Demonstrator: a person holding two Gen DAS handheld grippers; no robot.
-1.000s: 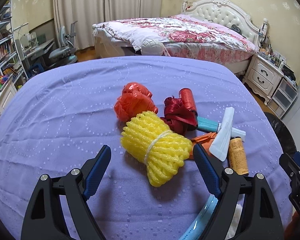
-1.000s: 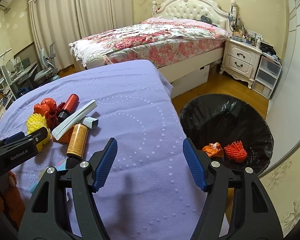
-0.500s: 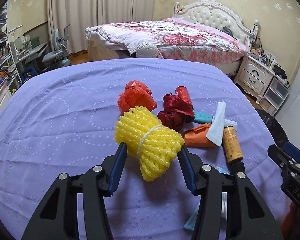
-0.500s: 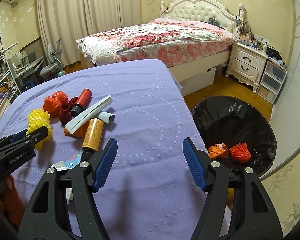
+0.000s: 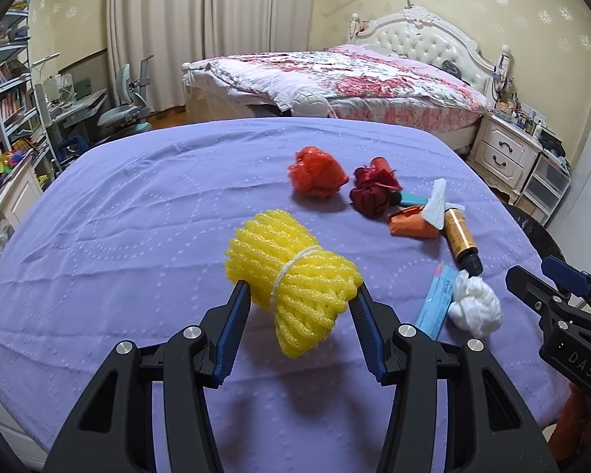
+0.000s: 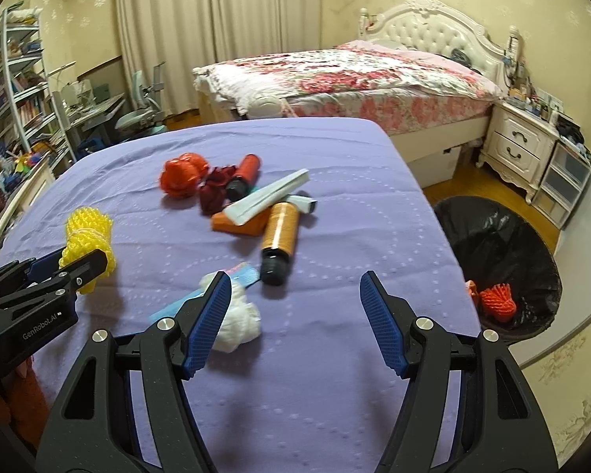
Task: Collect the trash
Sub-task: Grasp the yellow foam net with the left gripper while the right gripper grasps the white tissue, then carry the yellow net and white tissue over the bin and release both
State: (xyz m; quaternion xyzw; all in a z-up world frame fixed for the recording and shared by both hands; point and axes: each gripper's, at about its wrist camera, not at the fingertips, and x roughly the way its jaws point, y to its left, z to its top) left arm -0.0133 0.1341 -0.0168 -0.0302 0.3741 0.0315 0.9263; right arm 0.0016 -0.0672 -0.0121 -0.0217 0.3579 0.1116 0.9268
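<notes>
The left hand-held gripper (image 5: 299, 301) is pinching a yellow foam net (image 5: 291, 280), its two blue pads pressing on either side of the bundle. The net is a bright yellow roll of ribbed, open-mesh foam, bound round its middle by a pale string so that both ends are bulging out. It is hanging above the purple-covered worktop (image 5: 138, 236), toward the near edge and left of the other litter, casting a shadow on the cloth below.

The right hand-held gripper (image 6: 295, 295) is hovering with its jaws spread wide and nothing between them, over the near part of the worktop by its right edge.

The rest of the rubbish is lying toward the right side of the worktop. An orange crumpled bag (image 5: 317, 173) is sitting nearest the far edge, with a dark red crumpled bag (image 5: 372, 193) just beside it. An orange wrapper (image 5: 411, 228), a white tube (image 6: 266, 197) and an amber bottle (image 6: 281, 236) with a black cap are lying touching one another. A white paper wad (image 5: 474, 307) is resting against a blue packet (image 5: 437, 299) nearer the near edge.

On the floor past the right edge, a black-lined trash bin (image 6: 504, 236) is holding an orange-red foam net (image 6: 496, 301).
</notes>
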